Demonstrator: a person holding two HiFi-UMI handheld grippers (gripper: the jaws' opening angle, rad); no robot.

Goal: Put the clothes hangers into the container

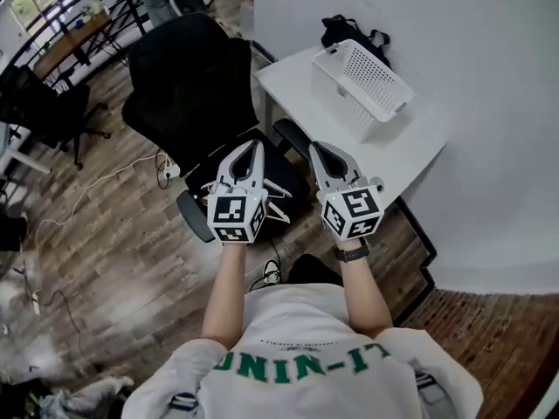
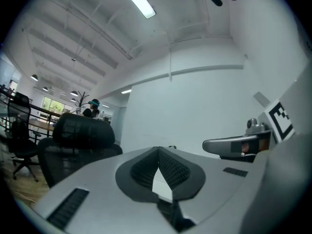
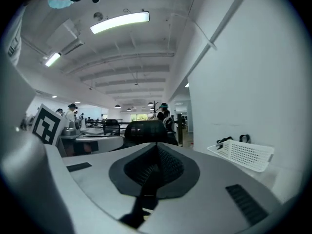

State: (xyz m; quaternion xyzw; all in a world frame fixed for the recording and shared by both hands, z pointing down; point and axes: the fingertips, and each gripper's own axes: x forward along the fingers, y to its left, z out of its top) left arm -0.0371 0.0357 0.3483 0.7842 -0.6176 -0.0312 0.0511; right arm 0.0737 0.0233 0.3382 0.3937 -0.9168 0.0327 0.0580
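A white perforated basket stands tilted on the small white table against the wall; the right gripper view shows the basket ahead to the right. No clothes hanger shows in any view. The person holds both grippers side by side at chest height, pointing level toward the table and chair. My left gripper is shut, its tips touching with nothing between them. My right gripper is shut too, and its pads hold nothing. Both are short of the table's near corner.
A black office chair stands just left of the table, right in front of the left gripper. A black bag lies behind the basket at the wall. Cables trail over the wooden floor at the left. More desks and people fill the far room.
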